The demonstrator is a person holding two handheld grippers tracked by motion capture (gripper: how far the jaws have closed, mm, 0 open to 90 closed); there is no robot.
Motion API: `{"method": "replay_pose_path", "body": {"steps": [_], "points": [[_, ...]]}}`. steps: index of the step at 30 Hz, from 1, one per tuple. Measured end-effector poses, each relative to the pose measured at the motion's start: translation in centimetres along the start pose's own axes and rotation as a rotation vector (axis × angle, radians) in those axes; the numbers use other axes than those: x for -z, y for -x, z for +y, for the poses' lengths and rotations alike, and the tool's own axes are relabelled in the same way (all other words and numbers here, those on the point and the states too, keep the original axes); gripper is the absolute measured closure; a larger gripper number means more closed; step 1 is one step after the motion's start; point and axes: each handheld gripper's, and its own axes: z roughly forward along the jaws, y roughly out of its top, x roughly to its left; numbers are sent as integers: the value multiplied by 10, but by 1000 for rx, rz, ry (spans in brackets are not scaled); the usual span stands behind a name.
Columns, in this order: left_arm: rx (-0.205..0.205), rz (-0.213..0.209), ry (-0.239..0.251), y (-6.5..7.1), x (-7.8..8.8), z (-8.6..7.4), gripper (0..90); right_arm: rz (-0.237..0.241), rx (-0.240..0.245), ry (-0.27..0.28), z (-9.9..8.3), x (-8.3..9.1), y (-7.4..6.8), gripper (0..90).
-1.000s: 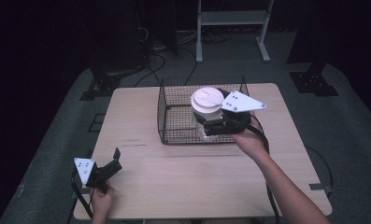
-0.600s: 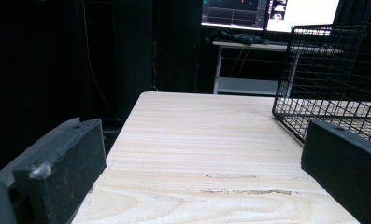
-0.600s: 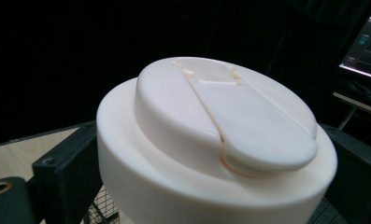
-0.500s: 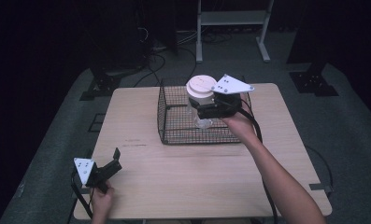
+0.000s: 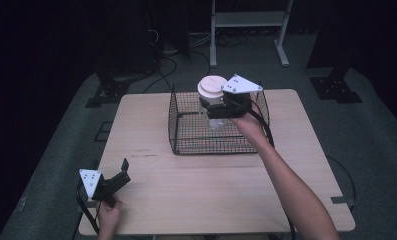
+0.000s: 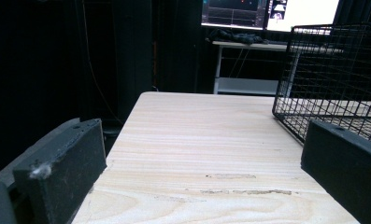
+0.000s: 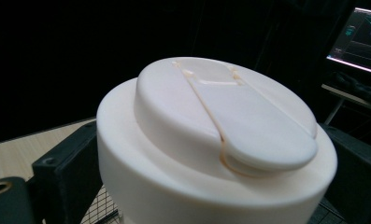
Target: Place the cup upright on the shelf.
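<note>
A clear jar with a wide white flip-top lid hangs above the black wire basket, held upright. My right gripper is shut on the jar just under the lid, its black jaws pressed to both sides. The lid's top takes up most of the right gripper view. My left gripper rests at the table's front left corner, open, with nothing between its black jaws; bare table lies between them in the left gripper view.
The wire basket stands at the middle back of the light wooden table. A white metal stand and cables lie on the dark floor behind. A lit monitor sits beyond the table.
My right gripper has carried the jar up and toward the back left over the basket. The left gripper has stayed put.
</note>
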Motion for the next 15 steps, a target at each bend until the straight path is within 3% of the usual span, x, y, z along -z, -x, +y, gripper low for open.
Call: {"method": "replay_pose_path", "body": {"steps": [15], "points": [[3, -1, 2, 0, 0, 0, 0, -29, -21, -23, -16, -30, 11, 43]]}}
